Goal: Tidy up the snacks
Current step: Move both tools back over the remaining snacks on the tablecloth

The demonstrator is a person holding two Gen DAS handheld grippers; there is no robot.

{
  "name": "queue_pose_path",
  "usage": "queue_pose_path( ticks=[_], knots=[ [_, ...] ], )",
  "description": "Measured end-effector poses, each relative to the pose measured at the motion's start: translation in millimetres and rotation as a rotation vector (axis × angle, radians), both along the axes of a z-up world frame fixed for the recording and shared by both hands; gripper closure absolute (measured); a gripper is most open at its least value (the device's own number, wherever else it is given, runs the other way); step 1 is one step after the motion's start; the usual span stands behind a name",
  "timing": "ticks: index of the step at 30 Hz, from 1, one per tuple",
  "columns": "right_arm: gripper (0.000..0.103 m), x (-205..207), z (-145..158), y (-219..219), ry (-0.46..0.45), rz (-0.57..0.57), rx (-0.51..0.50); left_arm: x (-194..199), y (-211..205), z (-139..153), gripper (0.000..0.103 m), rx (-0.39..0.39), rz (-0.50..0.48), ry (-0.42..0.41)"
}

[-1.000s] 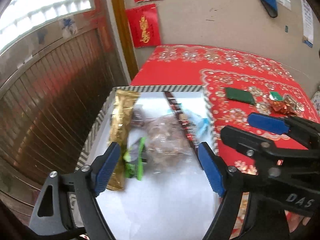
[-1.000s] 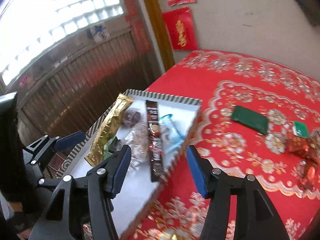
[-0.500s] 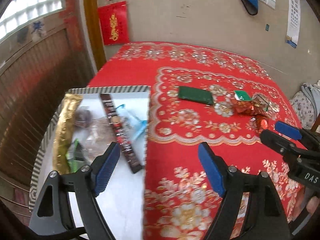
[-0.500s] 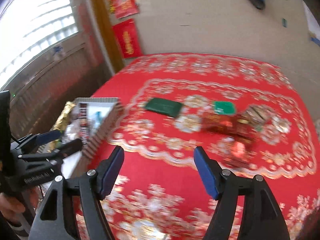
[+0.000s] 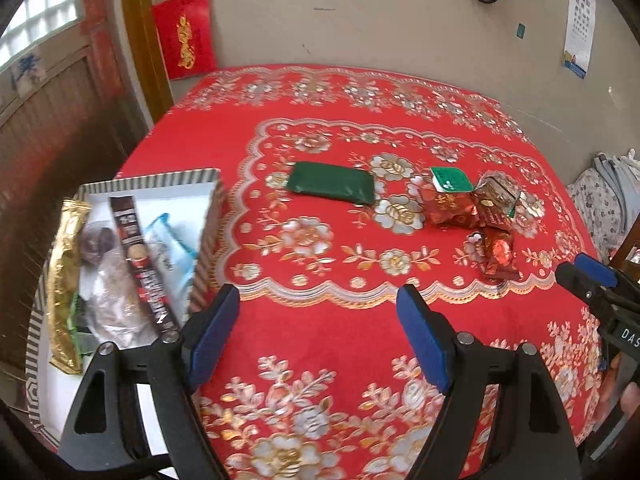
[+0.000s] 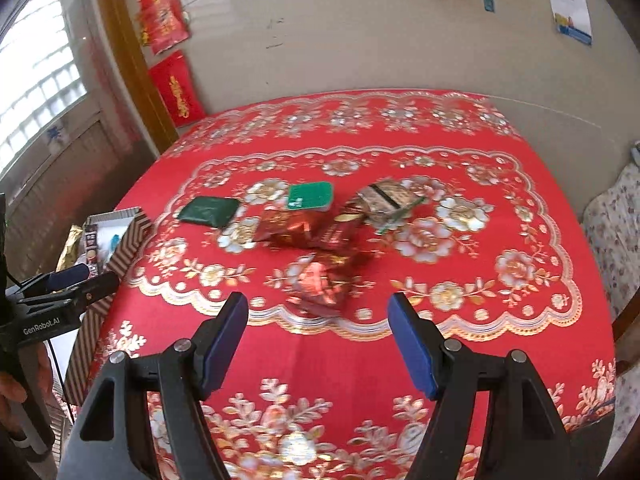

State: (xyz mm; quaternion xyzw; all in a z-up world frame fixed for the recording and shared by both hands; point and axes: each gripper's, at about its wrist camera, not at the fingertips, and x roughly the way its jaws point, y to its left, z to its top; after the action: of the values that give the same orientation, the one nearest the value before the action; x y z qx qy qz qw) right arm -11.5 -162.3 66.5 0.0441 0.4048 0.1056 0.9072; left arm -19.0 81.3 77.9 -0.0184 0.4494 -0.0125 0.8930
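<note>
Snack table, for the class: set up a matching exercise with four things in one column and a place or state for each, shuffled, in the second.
1. gold packet
2. dark green packet
3. left gripper
4. red wrapped snack

A. open and empty
B. flat on the cloth, left of the red snacks
C. inside the striped box
D. nearest the right gripper

Pairs: 1-C, 2-B, 3-A, 4-D
</note>
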Motion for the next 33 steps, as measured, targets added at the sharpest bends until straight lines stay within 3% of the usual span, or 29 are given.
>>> queue_pose_path(
  ticks=[15,23,29,33],
  knots=[
    [0.031,31.4,-14.5,-8.3,0.076,0.000,0.059,82.1,-11.4,-11.6,0.022,-0.020,0.019,0.099],
    [0.031,42.7,-21.0,-0.8,0.092,0.007,0.064,135.8,-10.0,-33.5,0.022,-0.100,0.020,0.153],
    [0.031,51.3,-29.9,1.1,0.121,0.000,0.067,165.3,-14.8,-55.7,0.021,-0.079,-0.006,0.205],
    [0.031,54.6,-30.8,-0.9,0.124,-0.009,0.071,174.2,-13.4,-56.8,0.016,-0.069,-0.002,0.172]
  ],
)
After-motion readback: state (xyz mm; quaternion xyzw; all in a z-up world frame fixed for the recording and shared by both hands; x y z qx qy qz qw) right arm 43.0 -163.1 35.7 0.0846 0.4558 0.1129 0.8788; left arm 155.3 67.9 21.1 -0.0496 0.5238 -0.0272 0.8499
